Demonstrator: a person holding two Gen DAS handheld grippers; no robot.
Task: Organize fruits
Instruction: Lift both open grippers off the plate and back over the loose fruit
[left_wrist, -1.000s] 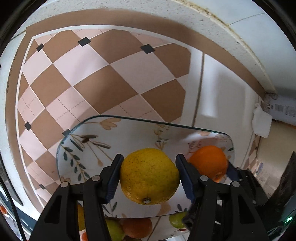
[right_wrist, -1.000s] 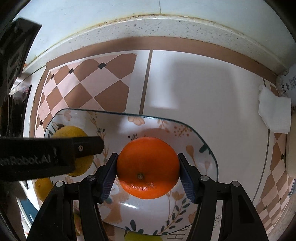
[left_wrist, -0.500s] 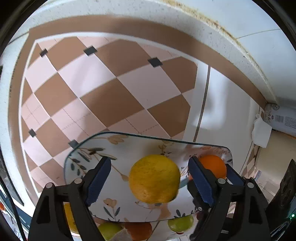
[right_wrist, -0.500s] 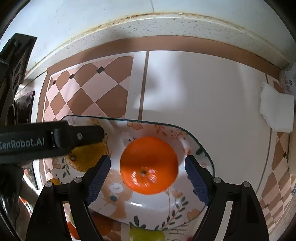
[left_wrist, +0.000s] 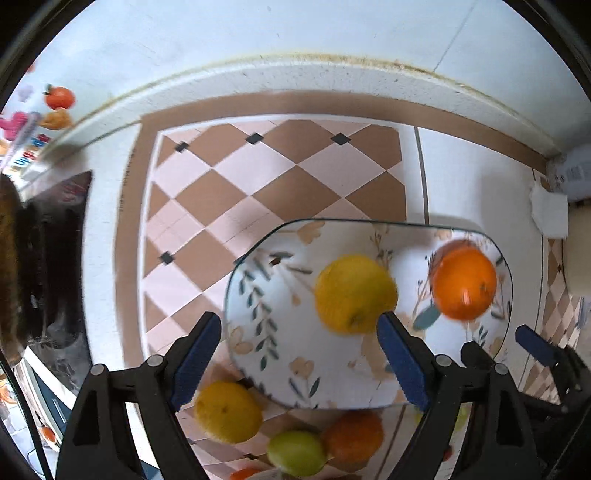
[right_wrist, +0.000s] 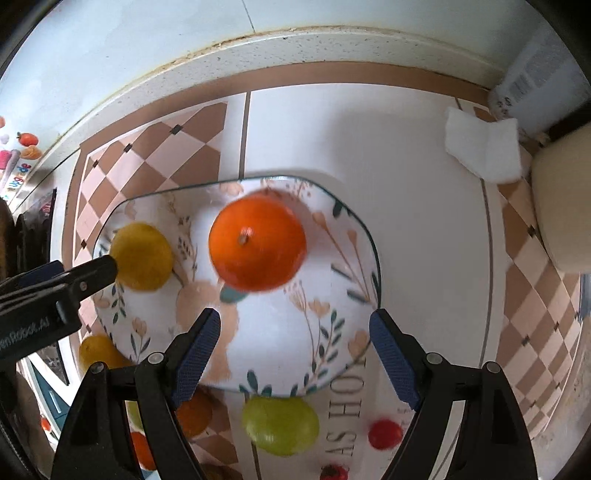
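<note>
A floral plate lies on the tiled counter. On it rest a yellow citrus and an orange. My left gripper is open and empty, raised above the plate's left part, its right finger just in front of the yellow citrus. My right gripper is open and empty above the plate's near edge, in front of the orange. Both fruits lie free on the plate.
Loose fruit lies in front of the plate: a yellow citrus, a green fruit, an orange and small red fruits. A folded white cloth and a cream container stand at the right. The wall runs behind.
Both grippers opened and let go of their fruits onto the plate, then rose and drew back. The left gripper shifted left of the yellow citrus.
</note>
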